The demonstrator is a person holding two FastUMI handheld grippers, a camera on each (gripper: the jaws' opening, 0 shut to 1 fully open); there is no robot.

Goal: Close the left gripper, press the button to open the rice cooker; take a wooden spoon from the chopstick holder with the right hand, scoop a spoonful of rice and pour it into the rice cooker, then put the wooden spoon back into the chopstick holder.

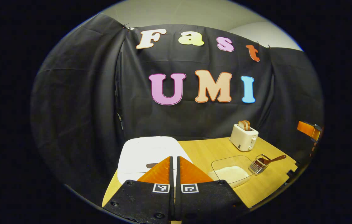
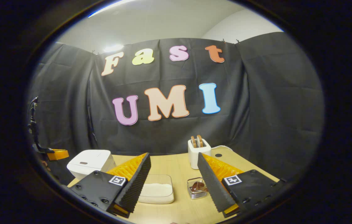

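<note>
**A:** Wooden spoon [image 1: 271, 161] hasn't been touched, it's sitting in the chopstick holder [image 1: 258, 165] just right of the rice tub [image 1: 230, 171]. Left gripper [image 1: 174, 158] has its fingers pinched together, empty, hovering above the rice cooker [image 1: 145, 152], lid down.

**B:** So only the closing's done. Right gripper [image 2: 173, 160] is spread wide, empty, facing the holder. Button press, scoop, pour and return are all left.

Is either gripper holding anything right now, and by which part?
Nothing held. Left gripper is shut on nothing; right gripper is open. The wooden spoon sits in its holder.
</note>
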